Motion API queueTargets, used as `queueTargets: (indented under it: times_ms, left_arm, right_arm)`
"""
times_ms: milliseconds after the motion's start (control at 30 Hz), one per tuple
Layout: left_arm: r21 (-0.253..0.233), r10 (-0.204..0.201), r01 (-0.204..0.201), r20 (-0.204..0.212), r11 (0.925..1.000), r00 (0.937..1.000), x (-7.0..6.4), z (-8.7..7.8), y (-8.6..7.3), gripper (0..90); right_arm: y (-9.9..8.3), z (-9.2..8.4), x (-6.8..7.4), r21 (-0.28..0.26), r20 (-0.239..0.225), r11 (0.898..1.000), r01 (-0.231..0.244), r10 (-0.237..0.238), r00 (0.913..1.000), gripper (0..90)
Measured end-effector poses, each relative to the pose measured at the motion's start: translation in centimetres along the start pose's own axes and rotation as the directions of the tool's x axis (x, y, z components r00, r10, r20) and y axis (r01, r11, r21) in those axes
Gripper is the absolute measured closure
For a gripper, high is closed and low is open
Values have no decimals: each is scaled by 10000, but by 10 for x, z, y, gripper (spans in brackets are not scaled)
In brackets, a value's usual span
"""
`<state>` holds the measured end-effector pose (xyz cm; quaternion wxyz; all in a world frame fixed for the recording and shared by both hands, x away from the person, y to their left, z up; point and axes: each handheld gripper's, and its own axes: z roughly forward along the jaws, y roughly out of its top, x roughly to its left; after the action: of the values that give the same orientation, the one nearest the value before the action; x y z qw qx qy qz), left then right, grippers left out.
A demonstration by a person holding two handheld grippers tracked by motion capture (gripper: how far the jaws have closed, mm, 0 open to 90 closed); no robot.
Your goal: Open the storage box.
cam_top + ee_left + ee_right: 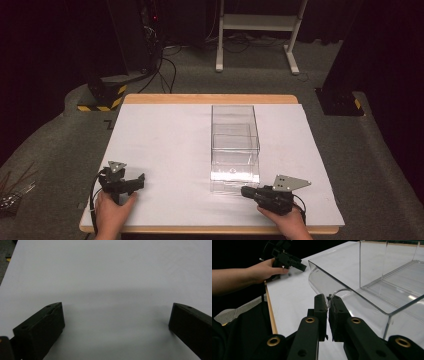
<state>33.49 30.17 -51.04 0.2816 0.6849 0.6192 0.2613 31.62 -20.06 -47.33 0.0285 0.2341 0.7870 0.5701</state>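
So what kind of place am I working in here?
Probably a lab or recording studio: a table under a white sheet, black curtains around it, cables across grey carpet, and an equipment stand behind.

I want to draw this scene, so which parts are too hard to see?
- Right tool: its black jaws stand nearly together at the near wall of the clear plastic box; whether they pinch the wall is hidden behind them.
- Left tool: both jaws are cut off by the bottom edge of the left gripper view.
- Dark room beyond the white table: too dim in the high view.
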Motion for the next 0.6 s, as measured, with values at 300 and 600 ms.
queueTargets:
  times_ms: [300, 600]
  left_arm:
    - [1, 2, -2, -1, 10000, 10000, 0, 0, 0, 3]
    - [-5, 1, -1, -3, 10000, 10000, 0, 0, 0, 3]
  right_arm:
    - [-4, -9, 2, -10, 12, 10000, 34, -34, 10000, 849]
    - [-7, -14, 7, 57, -74, 9999, 88, -87, 9999, 849]
